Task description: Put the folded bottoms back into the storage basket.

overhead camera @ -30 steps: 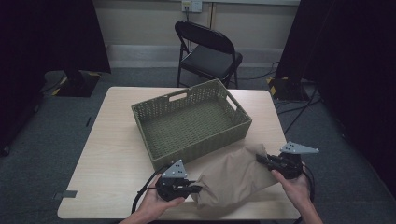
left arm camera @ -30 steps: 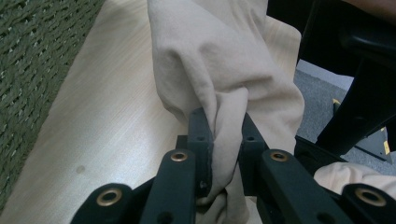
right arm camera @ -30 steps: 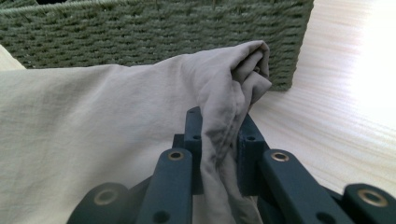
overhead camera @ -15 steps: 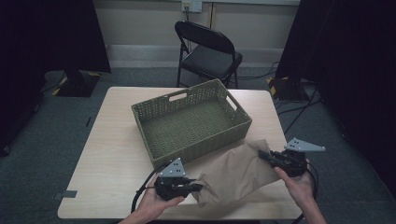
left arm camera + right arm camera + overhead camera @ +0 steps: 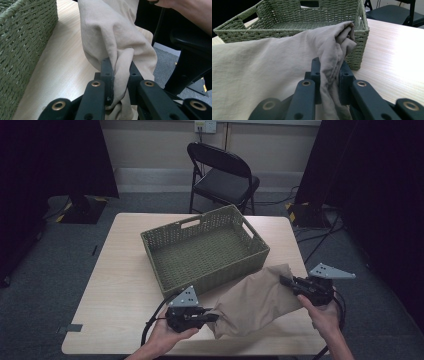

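Left gripper view showed the left tongs (image 5: 119, 75) clamped together on a bunched fold of the tan cloth (image 5: 112, 35), the fabric pinched between the two black jaws and rising away from them in a thick twisted roll. Right gripper view showed the same at the other end: the right tongs (image 5: 330, 72) were closed on a gathered corner of that cloth (image 5: 262, 67), which spread off to the side in a broad sheet.

From the high view, the left tongs (image 5: 210, 317) sat at the near edge of the surface (image 5: 125, 270), and the right tongs (image 5: 286, 281) sat farther out and toward the right edge. Between them the cloth (image 5: 255, 300) lay as one long bundle on the surface, its long axis slanting from the near left grip up to the farther right grip. So each end was held, and the bundle ran roughly along the near wall of the green woven basket (image 5: 165, 240).

That basket lay just beyond the cloth, away from the person, its near right corner touching or almost touching the fabric by the right tongs. The right end looked nearer the rim than the left. I judged that the coming move turned on lifting both ends together and carrying the bundle forward over that near wall, keeping its long axis in line with the basket's length.
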